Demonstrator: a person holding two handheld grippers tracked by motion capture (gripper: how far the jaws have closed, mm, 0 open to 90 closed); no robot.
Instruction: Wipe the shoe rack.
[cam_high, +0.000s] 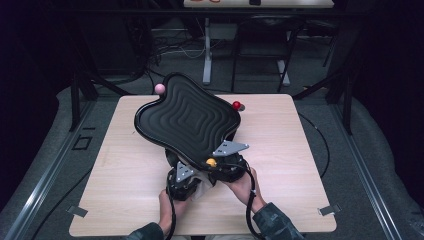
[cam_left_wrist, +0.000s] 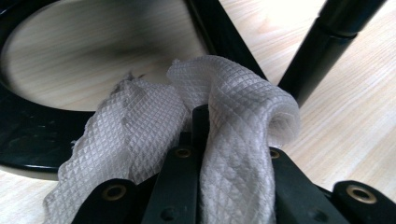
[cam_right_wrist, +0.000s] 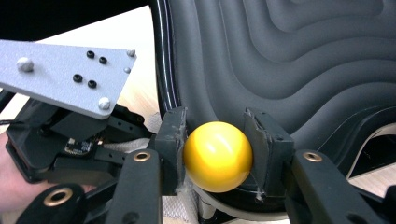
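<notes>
Your right gripper is clamped on a yellow ball, one jaw pressed to each side of it, with the ball seated squarely between the pads. That ball is a knob on the near rim of a black tray with a ridged, stepped surface; in the right gripper view the tray rises directly beyond the jaws and fills the space above and to the right of them. In the high view the tray is tilted, its near edge above your two grippers and its far edge reaching toward the back of the wooden table. Two further knobs sit on the tray's far rim, well apart from your right gripper: a pink ball to the far left and a red ball to the far right. Your left gripper is closed on a white quilted cloth; the cloth bunches up over the jaw tips and drapes down both sides of them. Just beyond the cloth, the left gripper view shows black frame parts close above the tabletop; whether the cloth touches them cannot be determined. In the high view the left gripper sits just beside the right gripper, lower and to its left, under the tray's near edge.
</notes>
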